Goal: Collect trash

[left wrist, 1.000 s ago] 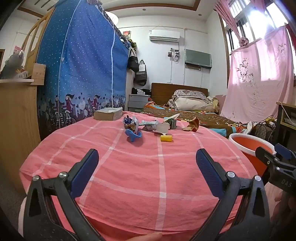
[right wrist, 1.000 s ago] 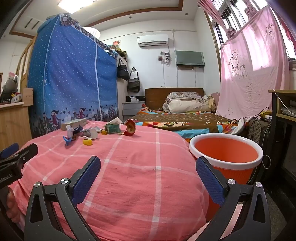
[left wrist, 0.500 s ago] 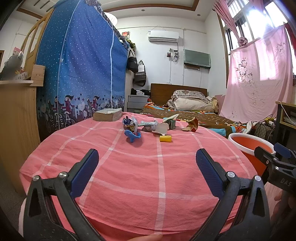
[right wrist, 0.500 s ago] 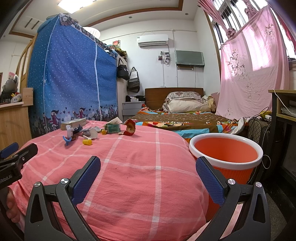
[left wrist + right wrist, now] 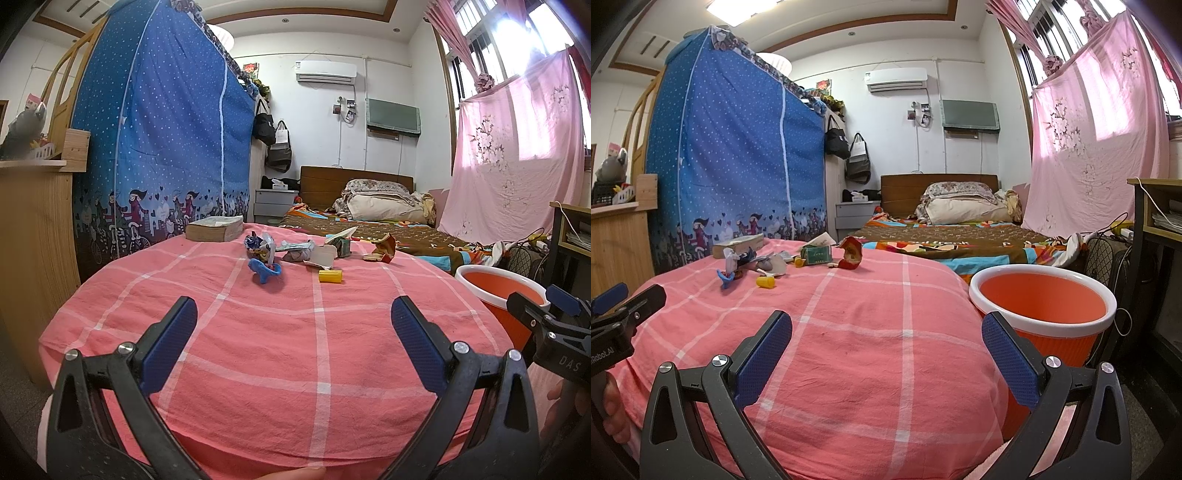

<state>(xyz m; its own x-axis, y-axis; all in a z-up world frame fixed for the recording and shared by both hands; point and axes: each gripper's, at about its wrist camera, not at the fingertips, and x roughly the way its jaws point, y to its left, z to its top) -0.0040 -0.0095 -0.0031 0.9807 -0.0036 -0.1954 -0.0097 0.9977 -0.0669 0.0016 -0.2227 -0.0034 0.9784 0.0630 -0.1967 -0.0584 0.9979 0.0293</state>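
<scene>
Nothing has moved since the earlier frames; both grippers hover in the same spots, trash untouched. Left gripper [image 5: 293,325] jaws spread wide, holding nothing, low over the near edge of the desk [image 5: 258,350] with its pink checked cloth. Right gripper [image 5: 886,338] same: jaws wide apart, empty, over the desk's right side.

Trash sits in one loose cluster at the far side of the desk, well apart from both grippers. Count, roughly seven pieces: one blue plastic piece [image 5: 265,272], one crumpled printed wrapper [image 5: 258,246] just behind it, one grey crumpled wad [image 5: 297,254], one white paper scrap [image 5: 322,255], one green carton [image 5: 815,254] with small print too blurred to read, one yellow cap [image 5: 330,276] nearest the grippers, one red-brown torn wrapper [image 5: 850,254] at the right end. A second small yellow bit shows beside the carton in the right view; cannot tell what it is.

One thick book [image 5: 214,229] lies left of the cluster, not touching it. One orange bin [image 5: 1043,306] with white rim stands on the floor just beside the desk's right edge, inside looks empty.

Readable writing: "DAS" on the right gripper body in the left view, "Robot.AI" on the left gripper body in the right view.

Around: blue dotted wardrobe [image 5: 166,147], bed [image 5: 369,221], pink curtain [image 5: 517,166].
</scene>
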